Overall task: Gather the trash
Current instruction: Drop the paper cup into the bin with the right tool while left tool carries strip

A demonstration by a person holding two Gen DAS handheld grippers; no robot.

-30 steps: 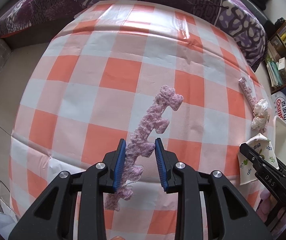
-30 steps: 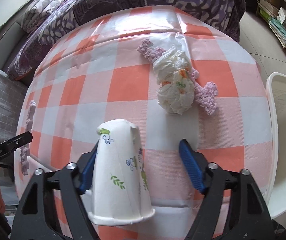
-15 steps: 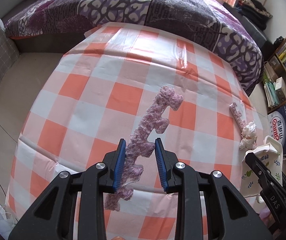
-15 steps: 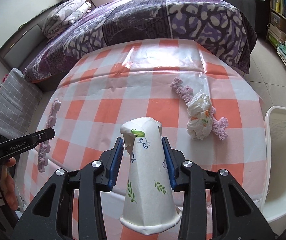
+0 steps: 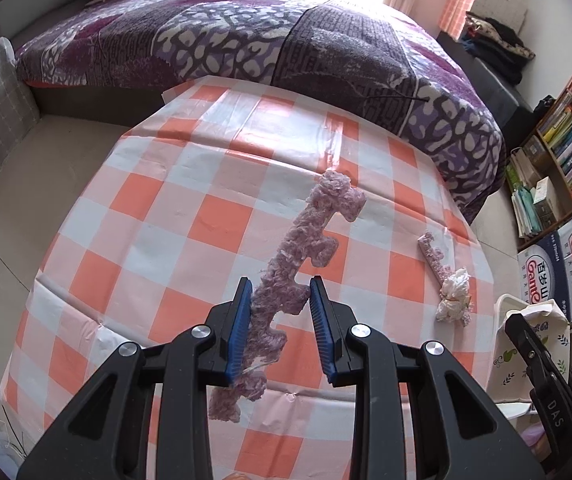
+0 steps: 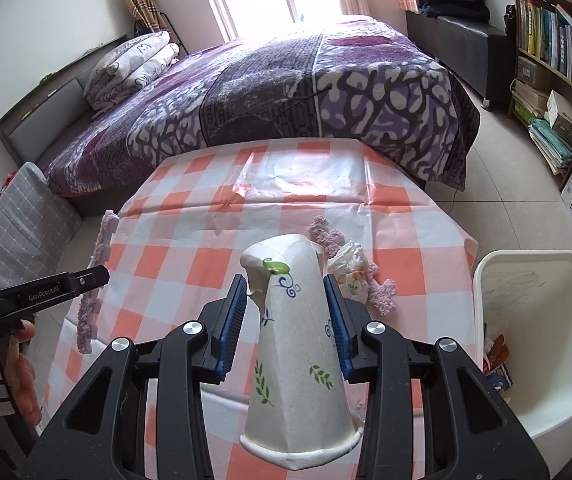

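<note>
A crumpled white tissue wad (image 6: 349,270) lies on a pink notched foam strip (image 6: 381,290) on the checkered counter (image 6: 190,264). A white plastic bin (image 6: 533,320) sits right of it. A purple-quilted bed (image 6: 286,92) stands behind.

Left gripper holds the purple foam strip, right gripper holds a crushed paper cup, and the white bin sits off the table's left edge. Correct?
Not quite: the white bin sits off the table's right edge, as the right wrist view shows. The left gripper does hold the purple foam strip, and the right gripper the crushed paper cup.
</note>
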